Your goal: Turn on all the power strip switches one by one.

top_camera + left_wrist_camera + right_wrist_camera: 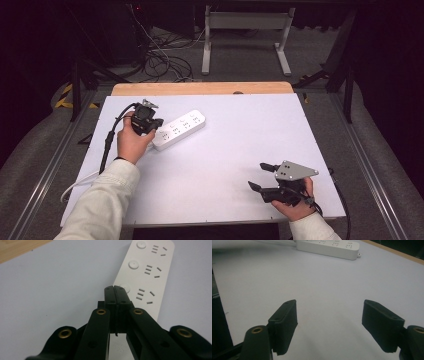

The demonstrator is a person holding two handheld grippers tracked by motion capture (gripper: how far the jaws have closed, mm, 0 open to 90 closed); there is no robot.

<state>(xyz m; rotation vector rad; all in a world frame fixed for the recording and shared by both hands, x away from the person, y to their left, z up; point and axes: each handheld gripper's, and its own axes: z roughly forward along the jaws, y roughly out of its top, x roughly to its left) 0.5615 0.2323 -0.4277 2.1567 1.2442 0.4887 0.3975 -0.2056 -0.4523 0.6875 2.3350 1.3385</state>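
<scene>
Overhead, left gripper (156, 126) jaws clenched over white power strip (180, 129), right gripper (261, 176) jaws released

The power strip (179, 129) lies on the table (240, 150) — the left gripper (150, 131) over its near-left end, the right gripper (260, 176) well apart, to its near right.

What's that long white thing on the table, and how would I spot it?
Look at the white table, toward its far left. There lies a power strip, a long white bar, with the left gripper at its near end, jaws shut. Its rows of socket holes and round buttons mark it out.
</scene>
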